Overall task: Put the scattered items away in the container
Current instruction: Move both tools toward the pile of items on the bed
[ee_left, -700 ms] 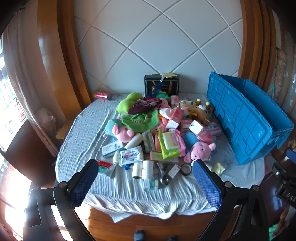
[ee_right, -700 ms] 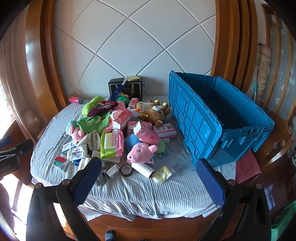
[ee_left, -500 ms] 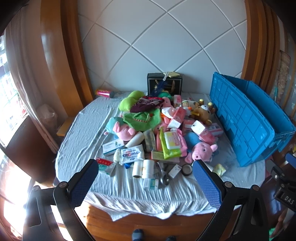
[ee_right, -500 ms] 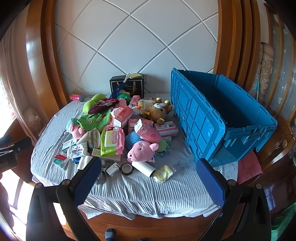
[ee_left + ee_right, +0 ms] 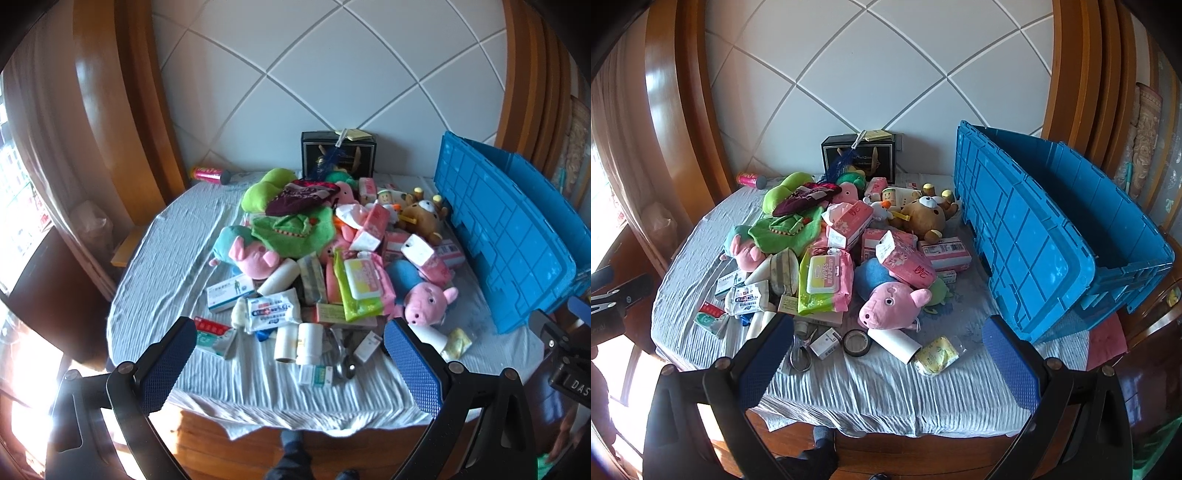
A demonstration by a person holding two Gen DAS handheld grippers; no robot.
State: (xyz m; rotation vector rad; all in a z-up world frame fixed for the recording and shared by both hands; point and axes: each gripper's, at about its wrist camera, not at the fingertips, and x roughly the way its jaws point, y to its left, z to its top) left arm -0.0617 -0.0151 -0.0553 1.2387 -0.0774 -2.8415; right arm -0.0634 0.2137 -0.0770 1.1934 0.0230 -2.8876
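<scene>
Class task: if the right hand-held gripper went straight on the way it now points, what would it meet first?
Probably the pink pig plush or the white roll just before it; depth is unclear. The right hand-held gripper is open and empty.

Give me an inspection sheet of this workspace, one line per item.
Surface: round wooden table under a wrinkled pale cloth.
Job's things: open blue crate at the right, nothing visible inside; pig plush, bear plush, wipes pack, tape roll piled beside it.
Clutter: black box by the wall.
Grippers: left tongs and right tongs open, holding nothing.
Cables: nothing seen.
Surroundings: white quilted wall panel, wooden frame.
</scene>
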